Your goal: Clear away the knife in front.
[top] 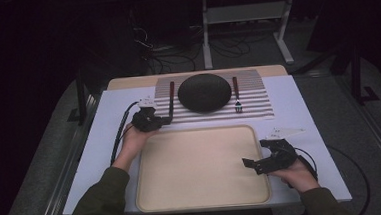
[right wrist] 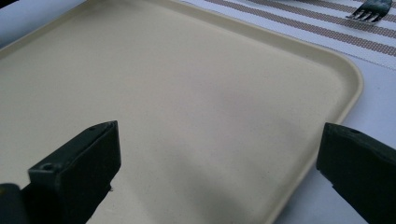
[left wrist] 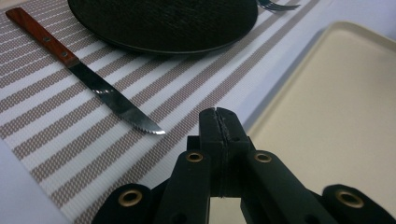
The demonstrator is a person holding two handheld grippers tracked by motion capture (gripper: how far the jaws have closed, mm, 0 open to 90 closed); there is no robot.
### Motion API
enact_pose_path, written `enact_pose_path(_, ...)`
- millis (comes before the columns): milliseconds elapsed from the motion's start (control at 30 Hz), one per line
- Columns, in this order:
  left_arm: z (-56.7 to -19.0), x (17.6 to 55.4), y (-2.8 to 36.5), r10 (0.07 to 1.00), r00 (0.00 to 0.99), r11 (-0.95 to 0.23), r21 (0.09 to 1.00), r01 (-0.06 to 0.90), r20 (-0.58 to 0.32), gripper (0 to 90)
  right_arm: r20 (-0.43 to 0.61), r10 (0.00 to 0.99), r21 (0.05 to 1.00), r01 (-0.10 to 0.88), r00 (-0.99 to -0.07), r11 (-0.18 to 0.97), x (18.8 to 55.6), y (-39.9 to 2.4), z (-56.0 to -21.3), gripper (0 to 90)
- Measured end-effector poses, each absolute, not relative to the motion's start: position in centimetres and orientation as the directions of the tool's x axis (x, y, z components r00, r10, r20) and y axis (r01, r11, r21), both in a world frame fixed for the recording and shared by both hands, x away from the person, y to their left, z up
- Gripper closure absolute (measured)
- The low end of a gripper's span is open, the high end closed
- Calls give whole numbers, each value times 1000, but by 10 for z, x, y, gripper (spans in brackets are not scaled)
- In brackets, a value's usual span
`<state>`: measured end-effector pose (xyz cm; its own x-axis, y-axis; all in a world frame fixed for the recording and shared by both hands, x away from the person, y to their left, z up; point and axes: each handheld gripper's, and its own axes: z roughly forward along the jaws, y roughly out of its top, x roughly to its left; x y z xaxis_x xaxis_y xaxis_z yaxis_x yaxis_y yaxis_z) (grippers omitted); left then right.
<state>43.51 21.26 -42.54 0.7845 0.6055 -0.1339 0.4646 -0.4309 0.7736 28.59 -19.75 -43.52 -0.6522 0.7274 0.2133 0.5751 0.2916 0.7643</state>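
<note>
At centre left of the high view, our left tongs [top: 165,121] are clenched on nothing, their tips just short of the wooden-handled steak knife [top: 172,101]. The knife lies on the striped woven placemat [top: 258,103], left of the round black plate [top: 204,92], blade tip nearest us. To lift it well, we judge we should open, straddle the handle and close squarely. Lower right, our right tongs [top: 254,163] are released over the cream plastic tray [top: 148,190].
</note>
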Motion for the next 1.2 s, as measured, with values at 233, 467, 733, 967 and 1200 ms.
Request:
enact_pose_path(233,-427,455,201,621,773,-439,759,480,-130,900,215,727,764,576,-652,291,286,-198,-435,0)
enact_pose_path(467,-437,472,190,649,751,-451,733,509,-123,900,219,726,765,576,-652,287,286,-198,-435,0)
enact_pose_path(733,-446,477,178,664,743,-488,701,521,-90,900,220,725,767,576,-652,285,286,-199,-435,0)
enact_pose_path(967,-451,478,179,671,738,-503,682,531,-80,900,221,725,768,575,-653,284,286,-199,-435,0)
enact_pose_path(1200,-452,477,183,678,732,-514,669,537,-66,900,218,723,768,572,-655,287,286,-198,-435,0)
